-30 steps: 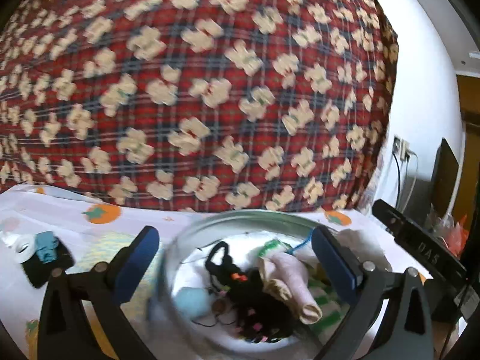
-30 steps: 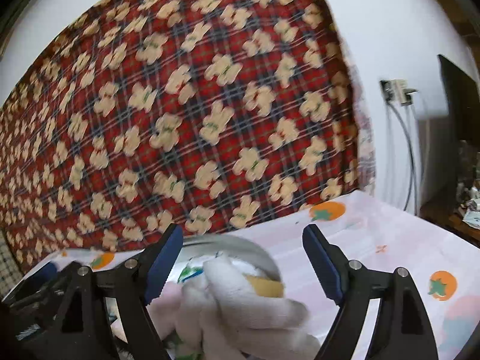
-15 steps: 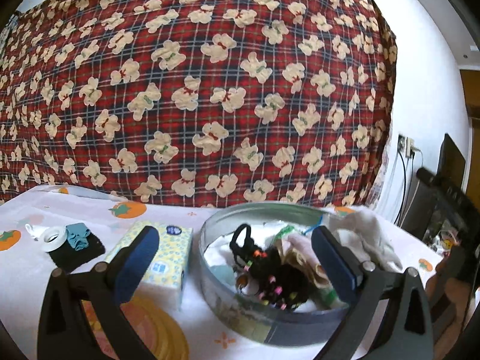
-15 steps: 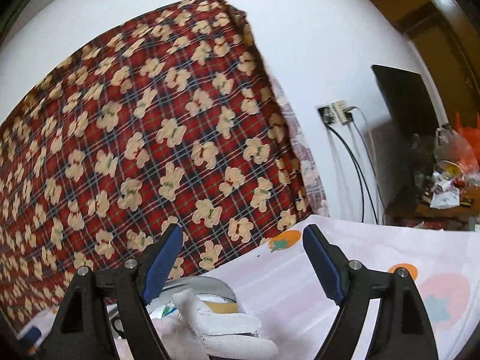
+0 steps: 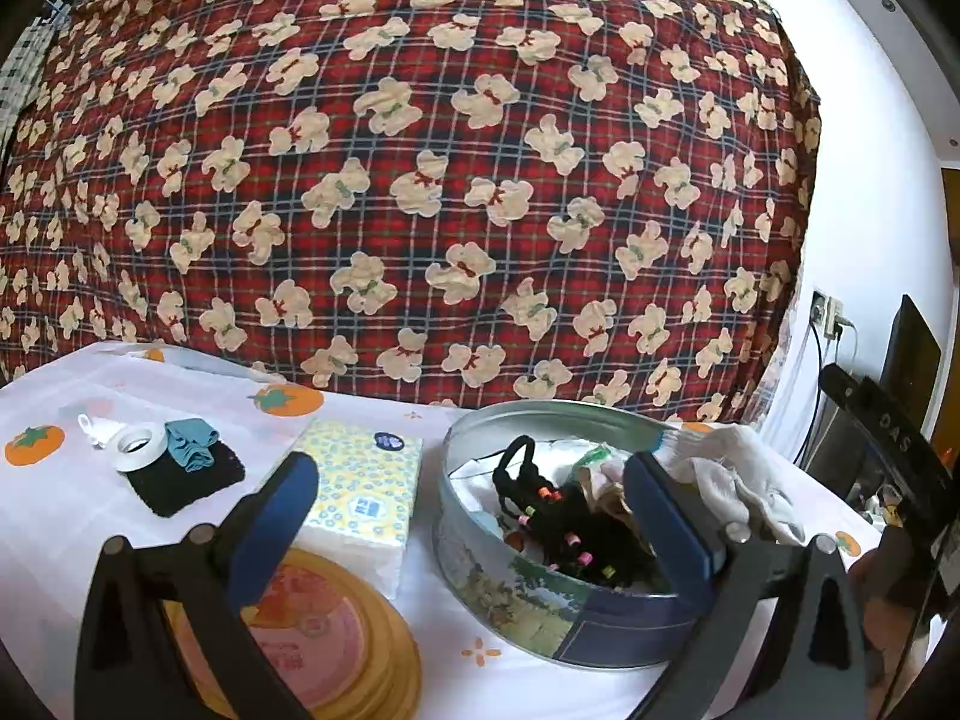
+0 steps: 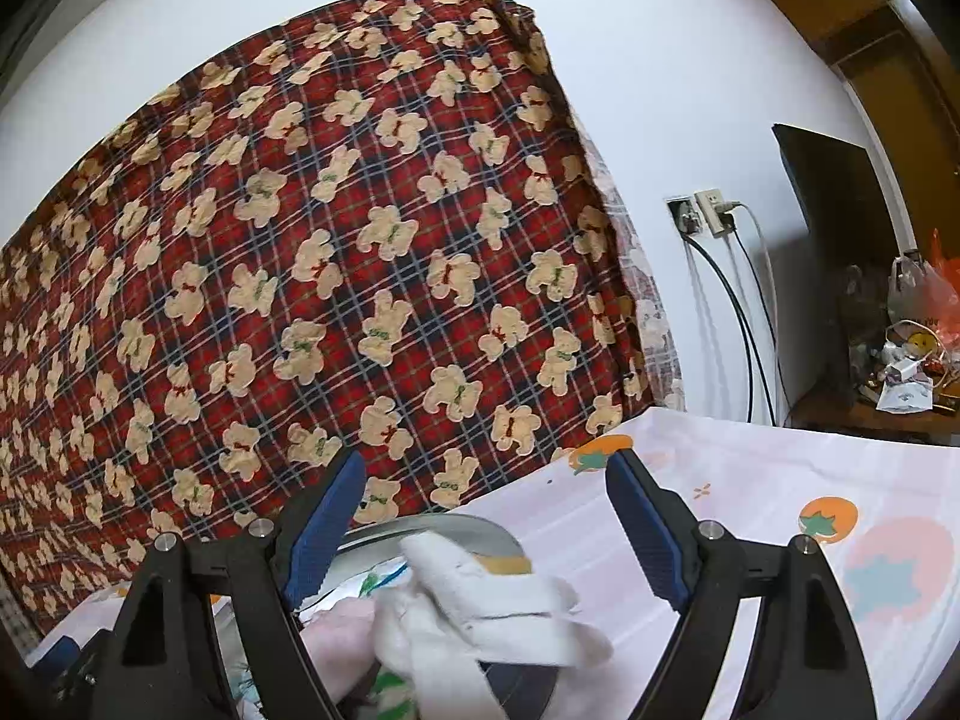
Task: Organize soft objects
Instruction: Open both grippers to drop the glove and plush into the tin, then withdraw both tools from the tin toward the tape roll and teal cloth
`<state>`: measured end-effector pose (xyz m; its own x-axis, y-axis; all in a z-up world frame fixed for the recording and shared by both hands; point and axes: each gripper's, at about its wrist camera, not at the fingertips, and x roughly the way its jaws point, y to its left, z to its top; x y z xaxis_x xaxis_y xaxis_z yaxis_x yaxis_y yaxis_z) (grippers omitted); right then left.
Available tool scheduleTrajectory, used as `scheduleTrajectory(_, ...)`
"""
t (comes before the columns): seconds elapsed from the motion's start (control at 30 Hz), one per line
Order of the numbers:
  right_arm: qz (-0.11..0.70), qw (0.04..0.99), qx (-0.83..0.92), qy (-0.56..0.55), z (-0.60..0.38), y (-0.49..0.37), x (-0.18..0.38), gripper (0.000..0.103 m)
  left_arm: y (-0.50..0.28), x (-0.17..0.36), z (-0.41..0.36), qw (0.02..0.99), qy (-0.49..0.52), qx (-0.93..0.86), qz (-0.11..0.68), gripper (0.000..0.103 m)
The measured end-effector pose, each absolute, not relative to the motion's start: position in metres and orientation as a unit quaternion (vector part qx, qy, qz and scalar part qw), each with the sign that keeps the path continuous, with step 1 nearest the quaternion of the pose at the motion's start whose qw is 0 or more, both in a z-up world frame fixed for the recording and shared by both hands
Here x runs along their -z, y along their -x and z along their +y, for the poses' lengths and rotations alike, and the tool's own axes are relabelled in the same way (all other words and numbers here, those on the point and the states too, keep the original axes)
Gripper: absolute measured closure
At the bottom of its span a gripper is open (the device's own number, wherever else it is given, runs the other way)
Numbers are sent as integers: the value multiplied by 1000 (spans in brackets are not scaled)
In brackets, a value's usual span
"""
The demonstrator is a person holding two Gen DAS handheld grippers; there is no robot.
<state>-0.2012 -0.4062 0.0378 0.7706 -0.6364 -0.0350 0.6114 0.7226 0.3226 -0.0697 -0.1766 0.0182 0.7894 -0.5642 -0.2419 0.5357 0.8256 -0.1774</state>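
Persimmon-print white tablecloth point(image 5: 72, 498): we've backed off, both grippers, left point(image 5: 474, 516) and right point(image 6: 483, 522), spread empty. White knit glove point(image 6: 480, 606) drapes round metal tin's point(image 5: 540, 600) rim below right jaws; drop looks done.

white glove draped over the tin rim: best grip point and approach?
Grip the white glove at the bunched fold lying across the round tin rim, where the cloth is thickest. Probably come from above on the tin's outer side, jaws straddling the fold crosswise: its fingers hang loose outside and would likely slip. The open right gripper looks nearest.
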Motion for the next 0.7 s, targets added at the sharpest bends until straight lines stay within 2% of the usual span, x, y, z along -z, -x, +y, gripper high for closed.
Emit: scheduleTrajectory(0.7,-7,950,306,-63,-346,186,-33,19,76,-21,-157,945,59,295,129,0)
